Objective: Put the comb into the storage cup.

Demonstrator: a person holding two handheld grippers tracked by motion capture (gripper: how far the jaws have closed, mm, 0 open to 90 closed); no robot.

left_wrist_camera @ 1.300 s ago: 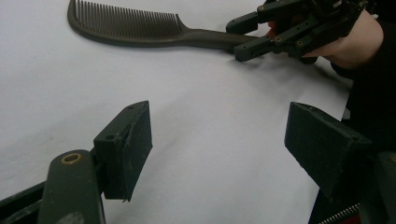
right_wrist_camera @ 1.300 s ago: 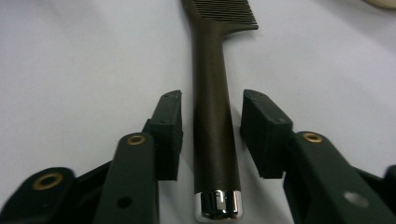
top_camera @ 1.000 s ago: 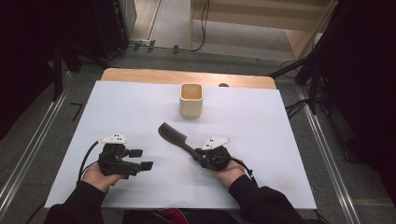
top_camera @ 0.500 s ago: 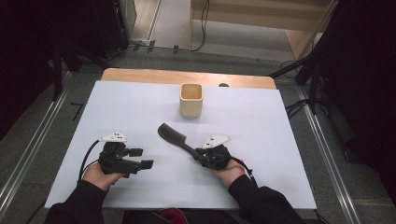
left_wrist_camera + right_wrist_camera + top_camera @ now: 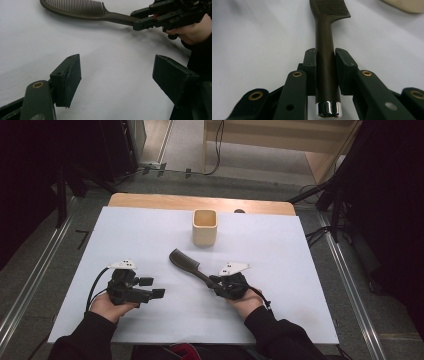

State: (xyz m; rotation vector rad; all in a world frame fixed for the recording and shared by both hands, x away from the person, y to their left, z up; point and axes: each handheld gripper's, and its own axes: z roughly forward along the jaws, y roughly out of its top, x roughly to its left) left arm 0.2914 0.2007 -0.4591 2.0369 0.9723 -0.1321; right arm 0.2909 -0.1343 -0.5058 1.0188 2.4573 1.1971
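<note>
**Comb held by the handle, teeth end free**

The right claw (image 5: 325, 75) is clamped on the handle of a dark comb (image 5: 186, 264), which lies near the middle of the white desk (image 5: 280, 250), its toothed end pointing far-left toward a beige cup (image 5: 204, 227) that stands apart from it. The comb looks light, stiff and smooth, probably plastic, so it may slip or pivot in the pads; the round handle near its metal end cap (image 5: 328, 109) is the sensible hold, not the thin teeth. The left claw (image 5: 117, 80) rests at the near left, jaws wide apart, empty.
</note>
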